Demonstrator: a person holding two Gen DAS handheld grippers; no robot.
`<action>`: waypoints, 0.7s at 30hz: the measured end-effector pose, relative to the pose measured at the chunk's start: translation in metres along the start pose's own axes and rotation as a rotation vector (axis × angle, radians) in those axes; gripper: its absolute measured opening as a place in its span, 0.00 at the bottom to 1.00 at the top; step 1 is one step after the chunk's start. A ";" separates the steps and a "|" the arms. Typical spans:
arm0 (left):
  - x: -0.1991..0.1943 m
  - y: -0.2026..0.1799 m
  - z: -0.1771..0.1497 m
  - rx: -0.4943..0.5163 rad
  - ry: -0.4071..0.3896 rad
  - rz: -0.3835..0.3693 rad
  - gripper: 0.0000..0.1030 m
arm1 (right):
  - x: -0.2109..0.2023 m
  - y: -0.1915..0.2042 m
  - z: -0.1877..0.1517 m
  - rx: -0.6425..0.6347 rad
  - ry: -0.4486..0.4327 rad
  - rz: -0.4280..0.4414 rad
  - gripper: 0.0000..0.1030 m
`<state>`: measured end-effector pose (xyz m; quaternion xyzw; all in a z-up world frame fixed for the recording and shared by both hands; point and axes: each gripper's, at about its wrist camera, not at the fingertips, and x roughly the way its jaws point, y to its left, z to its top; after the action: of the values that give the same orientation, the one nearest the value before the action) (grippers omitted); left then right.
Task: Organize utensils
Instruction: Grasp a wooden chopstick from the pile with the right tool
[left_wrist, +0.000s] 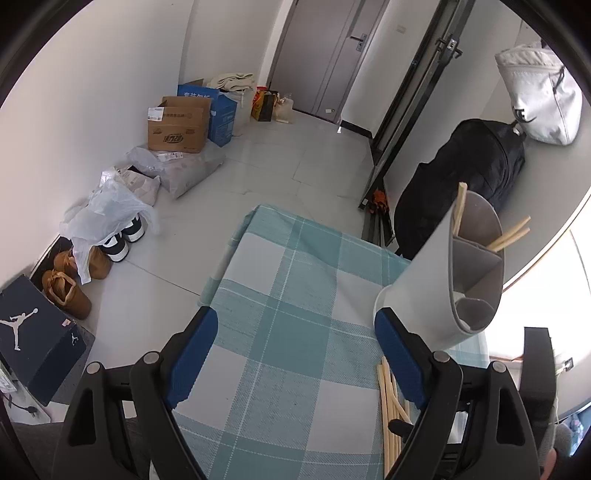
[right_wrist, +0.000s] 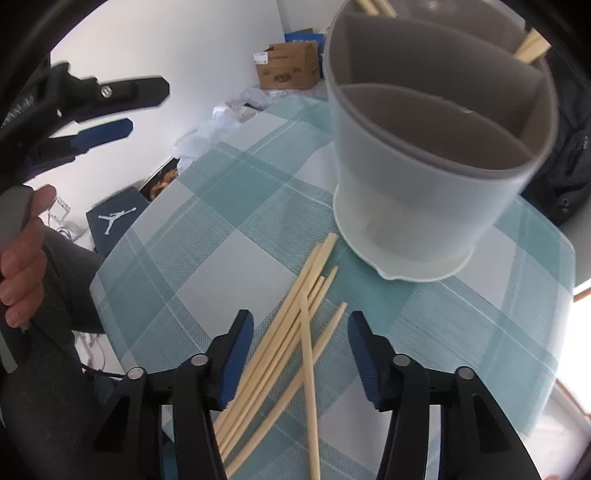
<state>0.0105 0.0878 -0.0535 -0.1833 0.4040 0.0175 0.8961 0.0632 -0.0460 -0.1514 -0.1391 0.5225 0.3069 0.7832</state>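
A grey utensil holder (right_wrist: 424, 184) with inner dividers stands on the teal checked tablecloth (right_wrist: 207, 236); it also shows in the left wrist view (left_wrist: 443, 280). A few chopsticks (left_wrist: 509, 234) stand in its far compartments. Several loose wooden chopsticks (right_wrist: 291, 347) lie on the cloth in front of the holder, and show in the left wrist view (left_wrist: 391, 417). My right gripper (right_wrist: 301, 325) is open and empty, hovering over the loose chopsticks. My left gripper (left_wrist: 295, 328) is open and empty above the cloth, left of the holder; it shows in the right wrist view (right_wrist: 110, 107).
The table's far edge (left_wrist: 258, 210) drops to a tiled floor with cardboard boxes (left_wrist: 179, 123), plastic bags (left_wrist: 107, 210), shoes and a dark shoe box (left_wrist: 33, 332). A black backpack (left_wrist: 469, 184) and a white bag (left_wrist: 539, 96) sit behind the holder.
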 end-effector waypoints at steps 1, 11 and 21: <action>0.001 0.001 0.001 -0.002 0.000 -0.002 0.81 | 0.004 0.001 0.001 -0.003 0.014 -0.011 0.38; 0.002 0.002 0.002 0.003 0.015 -0.014 0.81 | 0.014 0.007 0.011 -0.036 0.053 -0.044 0.07; 0.011 -0.002 -0.002 0.031 0.061 -0.003 0.81 | -0.003 -0.002 0.011 0.018 -0.012 -0.042 0.04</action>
<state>0.0170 0.0836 -0.0625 -0.1705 0.4309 0.0044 0.8861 0.0721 -0.0430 -0.1443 -0.1410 0.5175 0.2863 0.7940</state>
